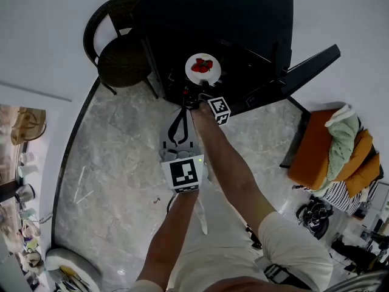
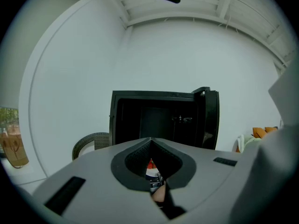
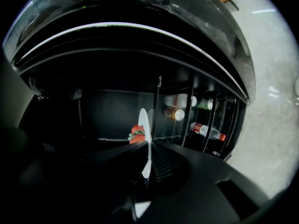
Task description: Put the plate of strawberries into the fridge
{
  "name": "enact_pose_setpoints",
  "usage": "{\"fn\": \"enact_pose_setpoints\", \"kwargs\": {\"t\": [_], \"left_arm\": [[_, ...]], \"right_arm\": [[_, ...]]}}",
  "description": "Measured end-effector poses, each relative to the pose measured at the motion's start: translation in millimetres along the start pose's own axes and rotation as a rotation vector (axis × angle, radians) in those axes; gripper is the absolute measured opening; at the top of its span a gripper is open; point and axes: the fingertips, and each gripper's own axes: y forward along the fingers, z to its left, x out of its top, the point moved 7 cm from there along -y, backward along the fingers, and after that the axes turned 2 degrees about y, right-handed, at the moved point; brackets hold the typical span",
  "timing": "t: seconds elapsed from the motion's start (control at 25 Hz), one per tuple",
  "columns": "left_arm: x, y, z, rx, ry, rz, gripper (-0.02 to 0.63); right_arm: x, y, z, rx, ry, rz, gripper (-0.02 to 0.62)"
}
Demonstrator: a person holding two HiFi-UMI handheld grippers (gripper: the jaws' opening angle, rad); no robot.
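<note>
A white plate (image 1: 203, 70) with red strawberries (image 1: 202, 65) hangs at the mouth of the open black fridge (image 1: 231, 17). My right gripper (image 1: 203, 92) is shut on the plate's near rim. In the right gripper view the plate (image 3: 145, 125) shows edge-on between the jaws of the right gripper (image 3: 148, 166), with the strawberries (image 3: 137, 134) on its left side and the dark fridge interior (image 3: 107, 111) behind. My left gripper (image 1: 184, 104) is just left of the right one, pointing at the fridge. The left gripper (image 2: 152, 141) has its jaws closed together and holds nothing.
The fridge door (image 1: 307, 66) stands open to the right; its shelves carry bottles (image 3: 180, 100) and a can (image 3: 176, 113). A dark wicker chair (image 1: 118, 47) sits left of the fridge. An orange seat with clothes (image 1: 331, 148) is at the right. The floor is grey marble (image 1: 115, 163).
</note>
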Motion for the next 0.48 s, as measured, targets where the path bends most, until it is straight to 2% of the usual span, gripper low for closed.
{"fn": "enact_pose_setpoints", "kwargs": {"t": [0.36,0.48], "left_arm": [[-1,4,4,0.004,-0.034,-0.005,0.003],[-4,6,4,0.005,-0.015,0.009,0.003]], "right_arm": [[-3,8,3,0.004,0.009,-0.017,0.018],[-2,12,3,0.011,0.011,-0.022,0.018]]}}
